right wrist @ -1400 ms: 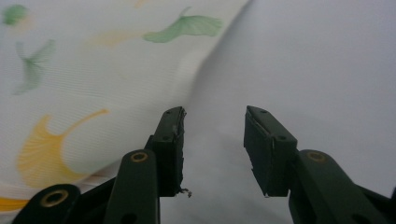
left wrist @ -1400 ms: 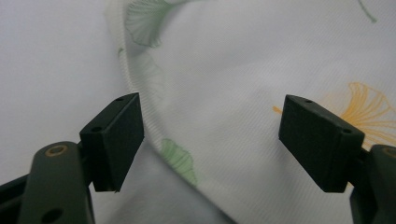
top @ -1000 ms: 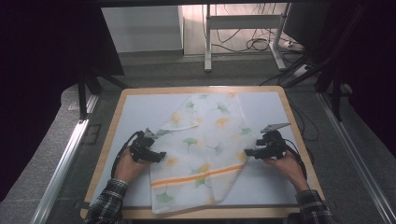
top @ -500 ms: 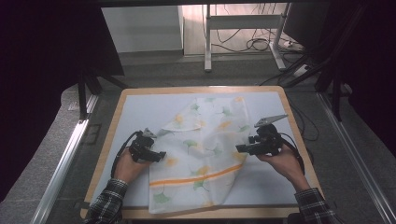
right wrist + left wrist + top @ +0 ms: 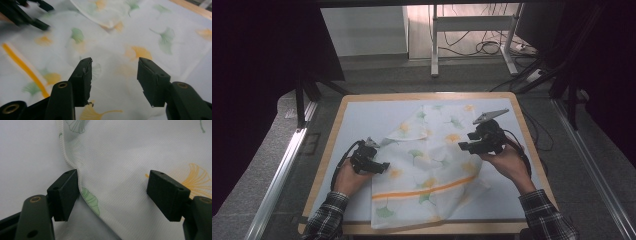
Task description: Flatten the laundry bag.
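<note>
A white cloth point(image 5: 432, 165) printed with green and yellow leaves and one orange stripe lies rumpled on the pale table point(image 5: 362, 115), reaching from the middle toward the near edge, with its far part folded over on itself. The left claw point(image 5: 382, 166) rests low at the cloth's left edge; in the left gripper view its jaws stand spread, the corded hem point(image 5: 65, 157) running down against the inner face of one jaw while the other jaw sits well apart over the fabric, so nothing is pinched. The right claw point(image 5: 466, 146) hangs above the cloth's right side, lifted off it. Its jaws, which have just been opening, stand apart with nothing between them, the cloth lying below.
</note>
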